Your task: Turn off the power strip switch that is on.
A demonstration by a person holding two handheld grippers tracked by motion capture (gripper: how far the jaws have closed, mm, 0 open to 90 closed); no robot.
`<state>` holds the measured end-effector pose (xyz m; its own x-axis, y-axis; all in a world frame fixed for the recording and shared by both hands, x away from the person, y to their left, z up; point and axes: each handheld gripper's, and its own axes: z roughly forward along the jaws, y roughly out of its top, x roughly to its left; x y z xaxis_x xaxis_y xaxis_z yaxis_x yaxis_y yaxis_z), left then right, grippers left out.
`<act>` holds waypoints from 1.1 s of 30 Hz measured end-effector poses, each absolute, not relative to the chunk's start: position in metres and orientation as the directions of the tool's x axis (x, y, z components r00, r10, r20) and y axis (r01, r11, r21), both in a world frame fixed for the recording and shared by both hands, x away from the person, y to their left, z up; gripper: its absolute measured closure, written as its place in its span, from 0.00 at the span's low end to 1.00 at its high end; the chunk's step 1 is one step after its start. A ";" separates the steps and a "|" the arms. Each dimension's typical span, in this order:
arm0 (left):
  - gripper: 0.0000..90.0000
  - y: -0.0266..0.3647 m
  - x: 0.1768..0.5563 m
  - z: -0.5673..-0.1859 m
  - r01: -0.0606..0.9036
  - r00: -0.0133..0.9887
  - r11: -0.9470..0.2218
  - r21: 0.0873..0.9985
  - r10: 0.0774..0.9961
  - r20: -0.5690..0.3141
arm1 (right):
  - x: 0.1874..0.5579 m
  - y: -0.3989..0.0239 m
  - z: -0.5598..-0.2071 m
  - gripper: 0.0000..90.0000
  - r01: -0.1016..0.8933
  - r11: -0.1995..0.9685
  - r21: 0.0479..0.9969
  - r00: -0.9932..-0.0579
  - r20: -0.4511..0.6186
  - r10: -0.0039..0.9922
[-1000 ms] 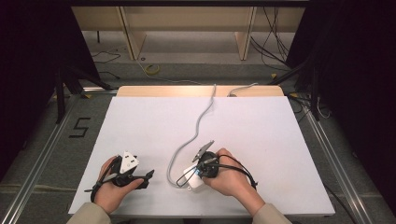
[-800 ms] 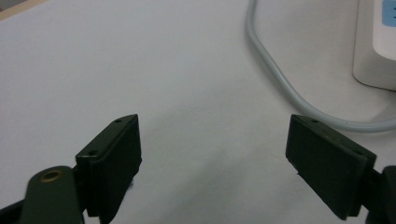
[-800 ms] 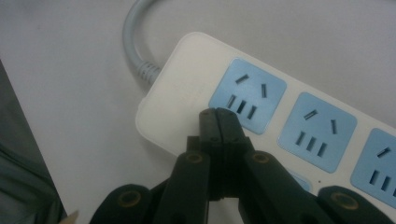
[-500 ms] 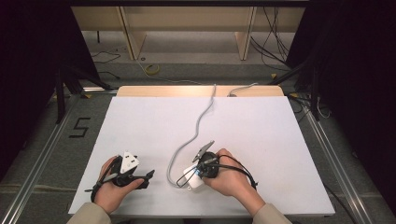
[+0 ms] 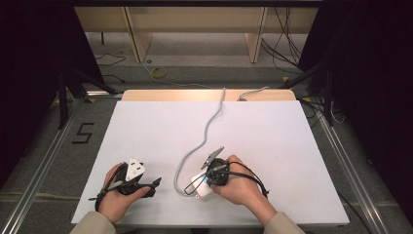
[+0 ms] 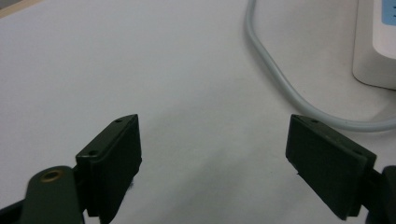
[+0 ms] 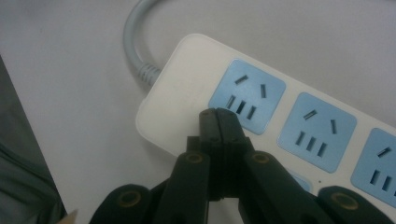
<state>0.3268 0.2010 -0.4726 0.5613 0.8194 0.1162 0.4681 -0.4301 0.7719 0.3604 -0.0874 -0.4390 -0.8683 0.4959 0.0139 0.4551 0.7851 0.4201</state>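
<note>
The power strip [image 5: 203, 186] lay on the table [image 5: 272, 146] near its front edge. Its cable [image 5: 207, 131] ran from the strip back over the far edge. The left gripper [image 5: 157, 184] sat left of the strip, the right gripper [image 7: 217, 116] directly over it.

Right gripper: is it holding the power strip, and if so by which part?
Nothing is held. The right gripper has its jaws shut together with nothing between them, tips over the power strip near its cable end. The left gripper is open over bare table.
</note>
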 end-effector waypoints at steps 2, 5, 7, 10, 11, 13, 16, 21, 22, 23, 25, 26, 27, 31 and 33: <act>0.20 0.201 0.327 -0.473 0.468 0.561 -0.430 0.772 0.819 0.116 | 0.360 -0.088 -0.439 1.00 0.456 0.785 0.421 -0.868 0.016 0.496; 0.20 0.201 0.327 -0.473 0.468 0.561 -0.430 0.772 0.819 0.116 | 0.361 -0.088 -0.439 1.00 0.454 0.785 0.421 -0.869 0.017 0.494; 0.20 0.201 0.327 -0.473 0.468 0.559 -0.426 0.774 0.822 0.114 | 0.361 -0.088 -0.439 1.00 0.452 0.785 0.423 -0.870 0.017 0.492; 0.20 0.201 0.327 -0.473 0.467 0.560 -0.429 0.773 0.820 0.116 | 0.361 -0.088 -0.439 1.00 0.454 0.785 0.421 -0.870 0.017 0.494; 0.20 0.201 0.327 -0.472 0.467 0.562 -0.433 0.771 0.818 0.120 | 0.361 -0.088 -0.439 1.00 0.454 0.785 0.422 -0.870 0.017 0.493; 0.20 0.201 0.327 -0.473 0.468 0.559 -0.427 0.774 0.821 0.115 | 0.361 -0.088 -0.439 1.00 0.453 0.785 0.421 -0.870 0.017 0.493; 0.20 0.201 0.327 -0.473 0.468 0.561 -0.431 0.772 0.820 0.118 | 0.361 -0.088 -0.439 1.00 0.453 0.784 0.424 -0.870 0.019 0.492; 0.20 0.201 0.327 -0.473 0.468 0.562 -0.431 0.772 0.819 0.117 | 0.361 -0.088 -0.439 1.00 0.456 0.783 0.423 -0.869 0.020 0.495; 0.20 0.201 0.327 -0.473 0.468 0.561 -0.431 0.772 0.819 0.118 | 0.361 -0.088 -0.439 1.00 0.455 0.783 0.424 -0.869 0.021 0.494; 0.20 0.201 0.327 -0.473 0.468 0.558 -0.426 0.774 0.822 0.115 | 0.361 -0.088 -0.439 1.00 0.460 0.782 0.420 -0.867 0.024 0.498; 0.20 0.201 0.327 -0.473 0.468 0.558 -0.426 0.774 0.822 0.115 | 0.362 -0.089 -0.439 1.00 0.460 0.781 0.423 -0.869 0.030 0.495; 0.20 0.201 0.327 -0.473 0.468 0.559 -0.427 0.774 0.821 0.115 | 0.362 -0.089 -0.438 1.00 0.465 0.779 0.422 -0.867 0.036 0.498; 0.20 0.201 0.327 -0.473 0.468 0.562 -0.430 0.772 0.819 0.116 | 0.362 -0.089 -0.438 1.00 0.467 0.777 0.423 -0.865 0.038 0.500; 0.20 0.200 0.327 -0.473 0.468 0.561 -0.431 0.772 0.819 0.117 | 0.362 -0.091 -0.436 1.00 0.464 0.773 0.434 -0.865 0.033 0.500; 0.20 0.200 0.327 -0.473 0.468 0.562 -0.430 0.772 0.819 0.115 | 0.362 -0.092 -0.436 1.00 0.467 0.770 0.435 -0.864 0.039 0.502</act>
<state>0.3272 0.2003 -0.4730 0.5620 0.8190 0.1152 0.4684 -0.4300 0.7718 0.3621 -0.0917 -0.4357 -0.8637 0.5024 0.0391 0.4674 0.7696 0.4351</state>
